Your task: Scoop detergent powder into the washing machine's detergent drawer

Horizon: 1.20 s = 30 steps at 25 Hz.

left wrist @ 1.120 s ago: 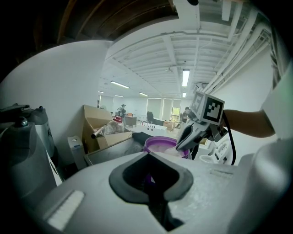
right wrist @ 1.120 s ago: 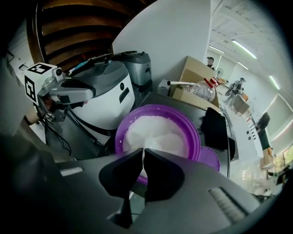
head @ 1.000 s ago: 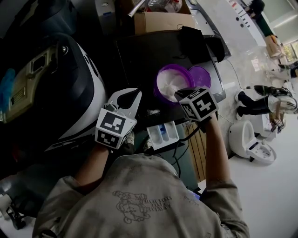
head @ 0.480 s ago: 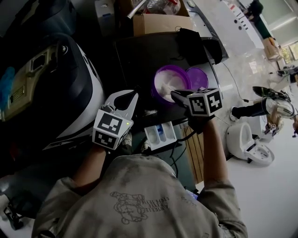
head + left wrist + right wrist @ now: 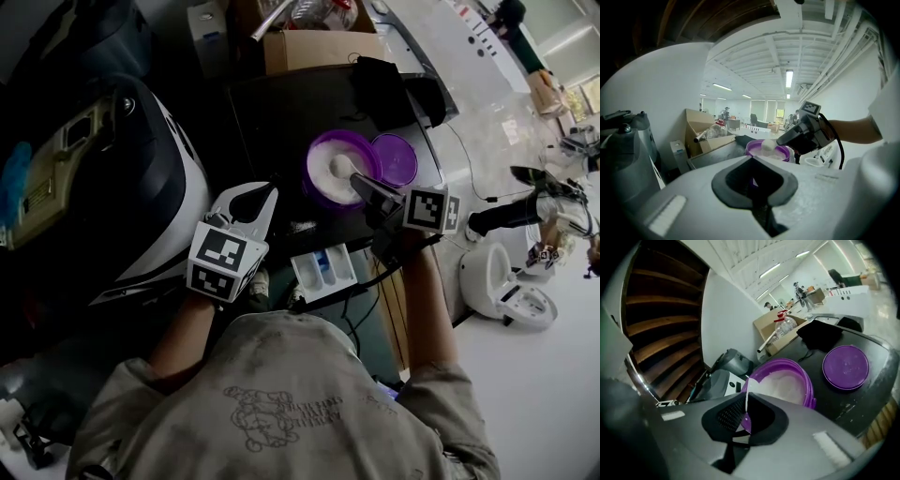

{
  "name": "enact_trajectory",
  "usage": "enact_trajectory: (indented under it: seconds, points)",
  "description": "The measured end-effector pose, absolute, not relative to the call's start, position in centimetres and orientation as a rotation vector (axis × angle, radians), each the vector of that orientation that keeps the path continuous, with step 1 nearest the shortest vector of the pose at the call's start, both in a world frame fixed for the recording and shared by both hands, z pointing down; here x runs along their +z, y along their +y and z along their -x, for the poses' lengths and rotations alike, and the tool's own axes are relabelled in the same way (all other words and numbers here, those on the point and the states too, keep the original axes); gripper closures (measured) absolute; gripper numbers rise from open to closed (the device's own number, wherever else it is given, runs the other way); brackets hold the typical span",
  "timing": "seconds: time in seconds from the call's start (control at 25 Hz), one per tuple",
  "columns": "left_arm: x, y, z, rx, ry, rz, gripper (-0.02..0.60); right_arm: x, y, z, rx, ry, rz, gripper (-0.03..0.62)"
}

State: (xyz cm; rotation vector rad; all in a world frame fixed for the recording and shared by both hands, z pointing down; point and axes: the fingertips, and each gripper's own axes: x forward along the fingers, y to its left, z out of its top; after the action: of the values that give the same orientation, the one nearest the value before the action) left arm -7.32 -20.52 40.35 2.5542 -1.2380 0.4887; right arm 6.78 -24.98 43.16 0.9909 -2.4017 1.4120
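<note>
Right hand-held gripper (image 5: 360, 183) has drawn back to the right since a second ago; I read its jaws pinched on the thin handle of the scoop (image 5: 339, 166), which sits heaped with powder just over the open purple tub (image 5: 310, 174) on the dark table (image 5: 272, 122). Left hand-held gripper (image 5: 264, 194) holds the same spot left of the tub, jaws closed on nothing. Lid (image 5: 395, 159) lies just right of the tub; the drawer (image 5: 323, 272) stands open below the table's near edge, between the two grippers.
</note>
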Motion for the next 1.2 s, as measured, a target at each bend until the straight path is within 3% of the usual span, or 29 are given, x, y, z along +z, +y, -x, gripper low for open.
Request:
enact_trajectory:
  seconds: [0.56, 1.2]
  points:
    - [38.2, -20.8, 7.2, 0.436, -1.297, -2.582, 0.581, 40.6, -24.0, -7.6, 2.066, -2.558, -0.966, 0.557]
    - [37.0, -19.8, 5.2, 0.442, -1.274, -2.626, 0.581, 38.8, -20.0, -7.5, 2.233, -2.669, -0.91, 0.557]
